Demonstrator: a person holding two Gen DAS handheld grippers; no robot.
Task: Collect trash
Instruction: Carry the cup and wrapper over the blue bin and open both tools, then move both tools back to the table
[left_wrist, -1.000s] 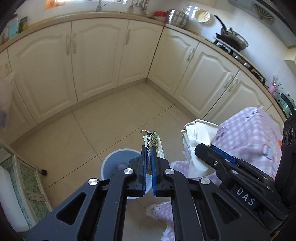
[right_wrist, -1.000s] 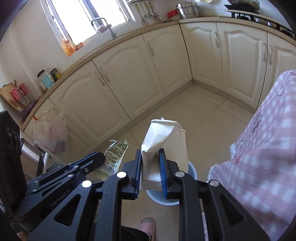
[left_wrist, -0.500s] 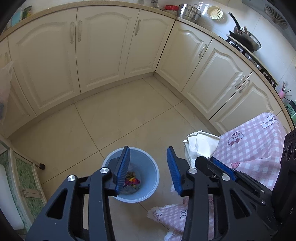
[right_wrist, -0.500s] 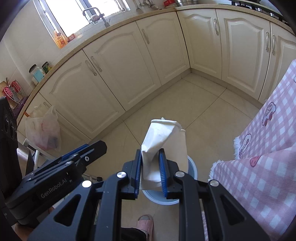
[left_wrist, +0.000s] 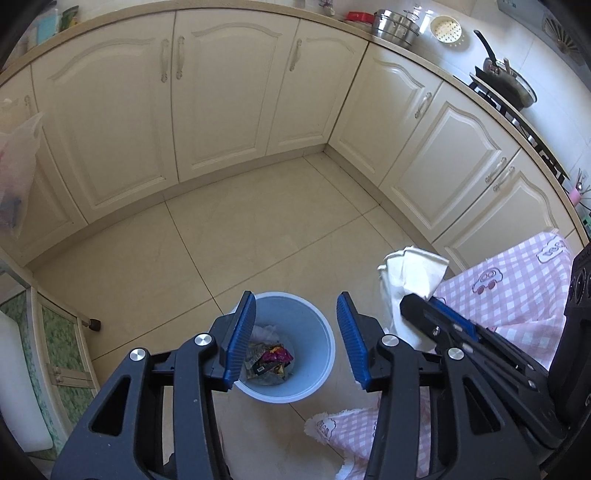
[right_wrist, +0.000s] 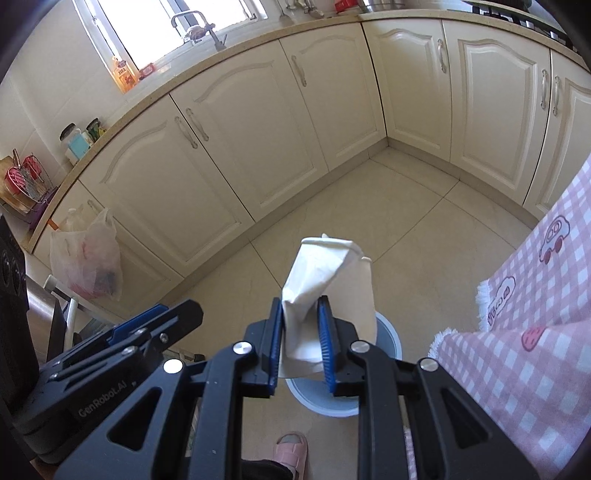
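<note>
A light-blue bin (left_wrist: 327, 354) stands on the tiled floor with wrappers (left_wrist: 271, 360) lying inside it. My left gripper (left_wrist: 295, 301) hovers over the bin; its jaws are opening and nothing is between them. In the right wrist view, my right gripper (right_wrist: 300, 308) is shut on a crumpled white paper napkin (right_wrist: 325, 266), held above the bin (right_wrist: 388, 334). The napkin (left_wrist: 410, 269) and the right gripper (left_wrist: 436, 317) also show to the right of the bin in the left wrist view.
A table with a pink checked cloth (left_wrist: 509, 288) juts in on the right, its hem close to the bin. Cream cabinets (left_wrist: 221, 110) ring the floor. A plastic bag (right_wrist: 88, 258) hangs at the left. A pink slipper (right_wrist: 291, 446) is below the grippers.
The left gripper opened and let go of the patterned wrapper, which now lies in the bin. Both grippers sank toward the bin. The right gripper still holds the napkin.
</note>
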